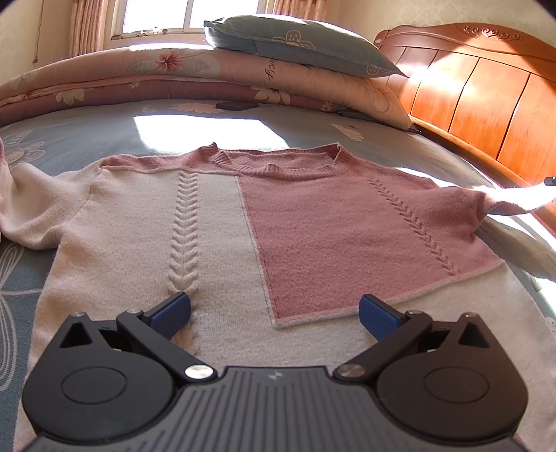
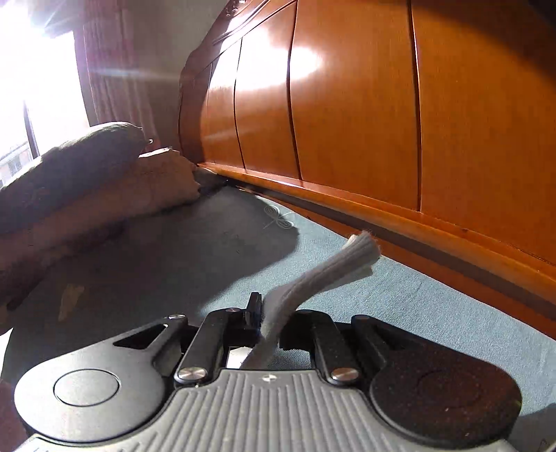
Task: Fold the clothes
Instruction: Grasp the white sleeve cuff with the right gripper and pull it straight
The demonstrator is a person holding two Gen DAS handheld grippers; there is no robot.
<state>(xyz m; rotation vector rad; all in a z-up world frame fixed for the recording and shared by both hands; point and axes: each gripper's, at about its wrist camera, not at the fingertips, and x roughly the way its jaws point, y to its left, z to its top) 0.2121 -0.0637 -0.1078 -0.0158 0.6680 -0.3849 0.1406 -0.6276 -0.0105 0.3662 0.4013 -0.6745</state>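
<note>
1. Left gripper [image 1: 274, 311]: two blue-tipped fingers spread wide, empty, over the hem.
2. One pink-and-cream sweater [image 1: 243, 222] flat on the bed [image 1: 87, 135].
3. Right gripper [image 2: 269, 318]: clamped on the sleeve cuff [image 2: 333, 264].
4. Two stacked pillows [image 1: 299, 45].

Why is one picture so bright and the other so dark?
Left wrist view: sun through the window puts a white glare patch on the bed. Right wrist view: the camera faces the window's flare, so the pillows look dark and shadowed.
</note>
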